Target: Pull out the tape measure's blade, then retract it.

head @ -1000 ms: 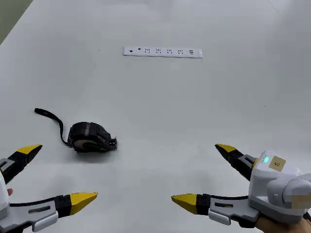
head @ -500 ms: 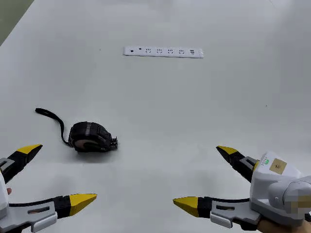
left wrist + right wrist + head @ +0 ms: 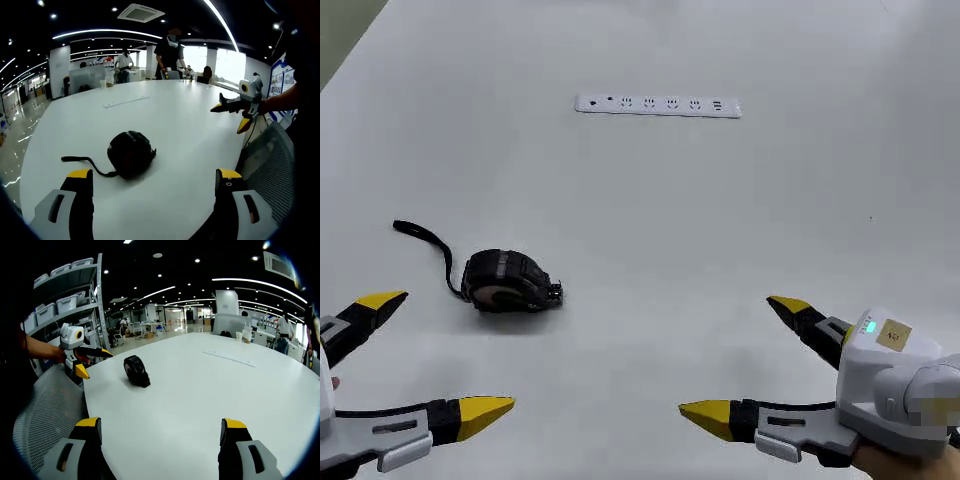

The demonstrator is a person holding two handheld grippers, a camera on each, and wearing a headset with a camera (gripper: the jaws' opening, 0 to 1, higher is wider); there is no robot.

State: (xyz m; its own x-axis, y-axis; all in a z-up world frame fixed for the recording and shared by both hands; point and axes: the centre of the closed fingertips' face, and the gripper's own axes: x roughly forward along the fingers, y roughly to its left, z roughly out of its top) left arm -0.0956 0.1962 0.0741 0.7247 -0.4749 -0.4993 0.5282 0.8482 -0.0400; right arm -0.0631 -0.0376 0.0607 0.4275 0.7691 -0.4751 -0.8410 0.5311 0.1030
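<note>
Left gripper (image 3: pixel 438 352): nearest the person, low at the left of the head view. Jaws wide apart, holding nothing.
Right gripper (image 3: pixel 745 358): nearest the person, low at the right. Jaws wide apart, holding nothing.
Tape measure (image 3: pixel 505 281): lies on its side on the table (image 3: pixel 720 230), beyond the left gripper and left of centre. It touches neither gripper and is well apart from the right gripper. The blade is fully inside the case.
Blade outlet (image 3: pixel 555 293): appears to be at the case's right end, facing the right gripper's side. The hook is too small to make out.
Wrist strap (image 3: pixel 425 240): trails from the case's left end, up and to the left across the table.
Power strip (image 3: pixel 658 105): lies flat far across the table, well apart from everything else.
Persons (image 3: pixel 169 47): stand beyond the table's far edge in the left gripper view.
Task status: judged not yet begun.
Risk, case slip: the rounded case may slide or roll out of the left jaws if they close off-centre.
Risk, case drag: pulling the blade without the case clamped would likely tow the whole tape measure over the smooth table.
Risk, hook miss: the blade end is small and low, so the right jaws may close on bare table.
Risk, strap snag: a jaw could pin the strap and skew the case.
Risk, snap-back: releasing an extended blade all at once could whip it into the case.
Count, grippers: two.
Count, tape measures: one.
Count, straps: one.
Count, power strips: one.
Count, tables: one.
</note>
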